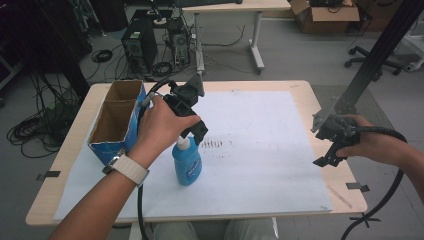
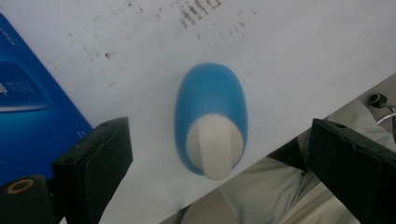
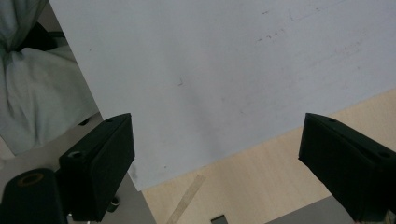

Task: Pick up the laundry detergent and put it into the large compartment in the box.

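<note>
The blue bottle (image 2: 210, 119) stands ungrasped near the table's (image 1: 300, 90) front edge, beside the cardboard box (image 1: 116, 120). The left gripper (image 1: 192, 117) is held above it, jaws wide and empty. The right gripper (image 1: 330, 142), equally open and empty, is held at the right edge.

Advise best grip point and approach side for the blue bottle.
Grip the blue bottle by its white cap or the neck just under it, coming straight down. It stands upright on the white sheet, and the left gripper hangs right above with jaws open either side.
</note>
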### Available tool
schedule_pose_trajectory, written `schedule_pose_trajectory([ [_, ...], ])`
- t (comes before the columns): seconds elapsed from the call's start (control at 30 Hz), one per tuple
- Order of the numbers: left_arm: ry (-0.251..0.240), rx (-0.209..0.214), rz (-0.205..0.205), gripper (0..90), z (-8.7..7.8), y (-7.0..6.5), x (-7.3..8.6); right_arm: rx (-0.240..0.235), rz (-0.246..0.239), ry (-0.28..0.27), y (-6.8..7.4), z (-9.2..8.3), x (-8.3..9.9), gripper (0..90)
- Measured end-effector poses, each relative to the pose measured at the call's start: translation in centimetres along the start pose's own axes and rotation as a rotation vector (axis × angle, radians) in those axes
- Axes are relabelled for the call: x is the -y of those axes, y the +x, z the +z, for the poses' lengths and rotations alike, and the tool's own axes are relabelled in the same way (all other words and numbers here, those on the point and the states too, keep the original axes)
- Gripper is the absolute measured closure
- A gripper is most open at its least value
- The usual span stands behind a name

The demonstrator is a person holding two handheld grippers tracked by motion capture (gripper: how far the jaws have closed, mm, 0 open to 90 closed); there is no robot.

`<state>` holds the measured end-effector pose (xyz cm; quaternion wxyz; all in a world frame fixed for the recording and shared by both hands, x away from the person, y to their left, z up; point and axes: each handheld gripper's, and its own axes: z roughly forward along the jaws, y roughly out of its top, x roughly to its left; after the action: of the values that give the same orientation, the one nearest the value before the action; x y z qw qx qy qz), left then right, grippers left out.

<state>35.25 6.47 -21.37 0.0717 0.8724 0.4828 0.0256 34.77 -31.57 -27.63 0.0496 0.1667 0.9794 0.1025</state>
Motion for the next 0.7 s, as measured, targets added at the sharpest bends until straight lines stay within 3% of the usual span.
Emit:
schedule_pose_trajectory([
  [0.3,0.010,0.033,-0.016,5.9,1.0,0.1,0.2,0.000,-0.003,0.000,0.0,0.0,-0.1,10.5],
  [0.7,0.020,0.030,-0.023,5.5,2.2,0.0,0.5,-0.003,-0.002,-0.002,0.1,0.2,-0.1,10.5],
])
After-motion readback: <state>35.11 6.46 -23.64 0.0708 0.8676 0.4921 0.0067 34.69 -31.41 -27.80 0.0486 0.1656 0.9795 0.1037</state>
